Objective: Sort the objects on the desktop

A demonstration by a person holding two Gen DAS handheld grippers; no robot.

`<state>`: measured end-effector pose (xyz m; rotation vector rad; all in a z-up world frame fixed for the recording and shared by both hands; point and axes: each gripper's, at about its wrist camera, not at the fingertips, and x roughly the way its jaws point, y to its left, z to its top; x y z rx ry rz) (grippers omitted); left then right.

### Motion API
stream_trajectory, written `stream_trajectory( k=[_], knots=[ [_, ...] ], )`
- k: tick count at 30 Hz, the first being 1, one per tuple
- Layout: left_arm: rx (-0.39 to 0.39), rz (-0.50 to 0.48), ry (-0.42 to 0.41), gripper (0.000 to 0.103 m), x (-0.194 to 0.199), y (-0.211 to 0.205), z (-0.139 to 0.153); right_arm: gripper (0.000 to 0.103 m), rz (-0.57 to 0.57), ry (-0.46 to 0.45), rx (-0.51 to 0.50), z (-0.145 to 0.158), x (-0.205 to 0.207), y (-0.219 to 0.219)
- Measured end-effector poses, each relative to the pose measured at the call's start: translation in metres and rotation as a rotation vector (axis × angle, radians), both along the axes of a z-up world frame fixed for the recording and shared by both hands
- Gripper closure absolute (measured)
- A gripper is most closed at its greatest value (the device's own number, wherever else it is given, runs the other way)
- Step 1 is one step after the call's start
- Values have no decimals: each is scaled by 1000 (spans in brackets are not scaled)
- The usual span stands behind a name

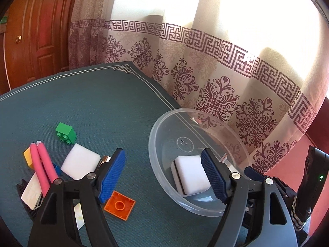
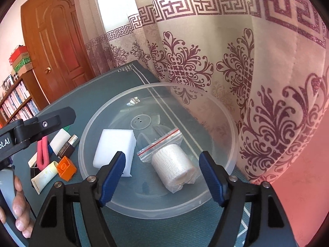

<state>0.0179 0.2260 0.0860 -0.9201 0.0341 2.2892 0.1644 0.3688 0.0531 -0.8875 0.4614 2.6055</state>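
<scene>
A clear plastic bowl stands on the green table mat near the curtain. In it lie a white sponge block and a gauze roll in a zip bag. My left gripper hangs open over the bowl's near left rim, the sponge just behind its right finger and untouched. Over the bowl's front, my right gripper is open with the bagged roll between its fingers, pads clear of it. Left of the bowl lie a second white sponge, an orange brick and a green brick.
The pile left of the bowl also holds pink foam sticks, a yellow block, a white tube and a small dark box. A patterned curtain hangs right behind the bowl. A person's hand holds the left gripper's handle.
</scene>
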Motion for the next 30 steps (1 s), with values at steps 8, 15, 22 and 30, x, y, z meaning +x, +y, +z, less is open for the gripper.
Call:
stream_trajectory(
  k=[8, 15, 22, 30],
  knots=[
    [-1, 109, -7, 24, -9, -39, -2, 25, 18, 25, 18, 8, 1, -14],
    [4, 186, -13, 24, -16, -72, -7, 25, 39, 39, 22, 12, 1, -28],
    [5, 277, -23, 24, -23, -107, -12, 24, 55, 46, 16, 13, -1, -36],
    [2, 346, -55, 24, -29, -138, -23, 24, 96, 39, 11, 12, -5, -51]
  ],
)
